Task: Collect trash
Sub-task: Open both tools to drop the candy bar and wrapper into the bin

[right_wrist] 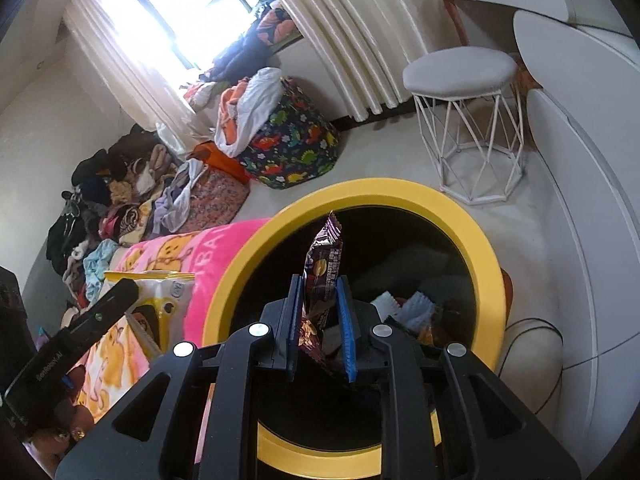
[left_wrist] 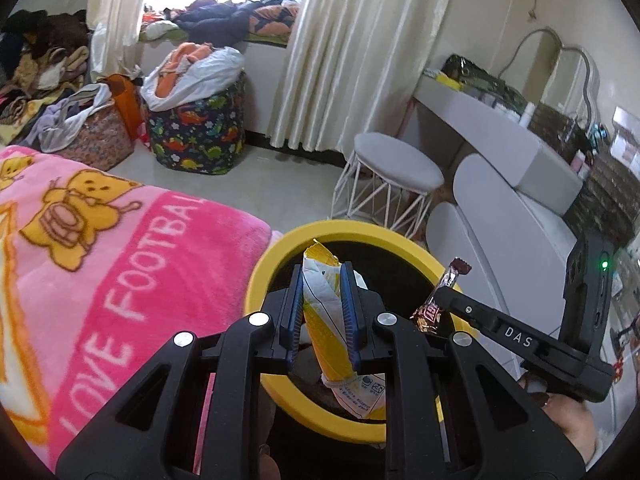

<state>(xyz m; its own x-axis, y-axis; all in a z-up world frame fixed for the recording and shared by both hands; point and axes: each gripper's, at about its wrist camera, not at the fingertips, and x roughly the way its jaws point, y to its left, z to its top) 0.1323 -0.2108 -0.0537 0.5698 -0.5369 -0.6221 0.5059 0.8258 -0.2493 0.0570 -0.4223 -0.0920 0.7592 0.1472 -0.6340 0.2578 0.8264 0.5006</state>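
Observation:
A round bin with a yellow rim and dark inside stands on the floor beside the bed. My left gripper hangs over its mouth, shut on a yellow and white wrapper. In the left wrist view the right gripper reaches in from the right with a brown candy wrapper. The right wrist view has my right gripper over the bin, shut on that dark purple-brown wrapper. The left gripper's body and its yellow wrapper appear at the lower left. Several scraps lie inside the bin.
A pink blanket with bear prints covers the bed to the left of the bin. A white wire-legged stool stands beyond it, with grey-white rounded furniture on the right. Laundry bags and piled clothes sit near the curtains.

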